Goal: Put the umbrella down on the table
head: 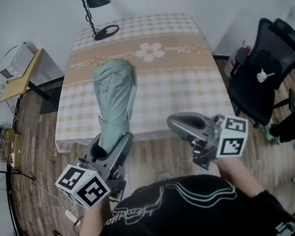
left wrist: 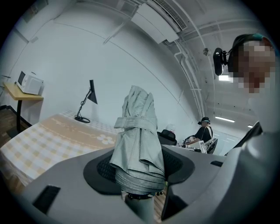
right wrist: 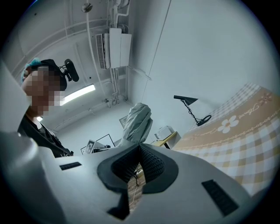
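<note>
A folded sage-green umbrella (head: 114, 92) with a strap round it stands up between the jaws of my left gripper (head: 112, 139), which is shut on its lower end near the handle. In the left gripper view the umbrella (left wrist: 138, 144) fills the gap of that gripper (left wrist: 139, 175). In the head view its top shows over the near part of the checked table (head: 186, 84). My right gripper (head: 177, 122) hangs before the table's front edge, to the right of the umbrella. In the right gripper view, my right gripper (right wrist: 140, 151) has its pads together, nothing held.
A black desk lamp (head: 104, 31) stands at the table's far left corner. A black office chair (head: 261, 76) is to the right of the table. A small wooden side table (head: 20, 81) with a white appliance is to the left. Wooden floor lies between me and the table.
</note>
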Motion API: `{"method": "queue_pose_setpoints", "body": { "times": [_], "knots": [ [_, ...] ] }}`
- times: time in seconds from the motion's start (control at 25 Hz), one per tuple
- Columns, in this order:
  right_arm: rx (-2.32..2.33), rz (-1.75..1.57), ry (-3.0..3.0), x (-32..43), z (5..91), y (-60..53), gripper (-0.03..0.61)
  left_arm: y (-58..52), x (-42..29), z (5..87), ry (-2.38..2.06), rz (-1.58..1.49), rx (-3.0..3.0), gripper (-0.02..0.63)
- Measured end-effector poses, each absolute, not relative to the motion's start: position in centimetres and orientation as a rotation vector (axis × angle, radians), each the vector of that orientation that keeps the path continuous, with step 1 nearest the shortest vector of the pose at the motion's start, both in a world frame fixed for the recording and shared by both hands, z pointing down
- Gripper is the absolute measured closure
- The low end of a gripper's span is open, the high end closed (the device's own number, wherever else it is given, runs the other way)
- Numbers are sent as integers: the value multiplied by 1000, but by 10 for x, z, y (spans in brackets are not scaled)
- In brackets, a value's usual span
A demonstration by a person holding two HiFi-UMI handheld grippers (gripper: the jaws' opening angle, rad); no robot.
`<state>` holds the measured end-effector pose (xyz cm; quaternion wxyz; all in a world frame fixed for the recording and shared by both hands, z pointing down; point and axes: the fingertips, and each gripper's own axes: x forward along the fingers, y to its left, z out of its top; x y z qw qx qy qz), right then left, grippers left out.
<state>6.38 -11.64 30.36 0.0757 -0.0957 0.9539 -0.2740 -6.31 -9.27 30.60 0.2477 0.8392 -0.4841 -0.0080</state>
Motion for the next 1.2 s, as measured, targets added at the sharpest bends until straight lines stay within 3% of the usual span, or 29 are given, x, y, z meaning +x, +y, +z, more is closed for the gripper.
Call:
{"method": "queue_pose_setpoints", "body": {
  "times": [0.72, 1.2],
  "knots": [
    [-356, -751, 2840, 67, 287, -138, 566, -123, -81, 287, -1317, 40, 2369, 373],
    [-448, -830, 2819, 46, 313, -170, 566, -171, -106, 321, -1272, 142, 2372, 373]
  ]
}}
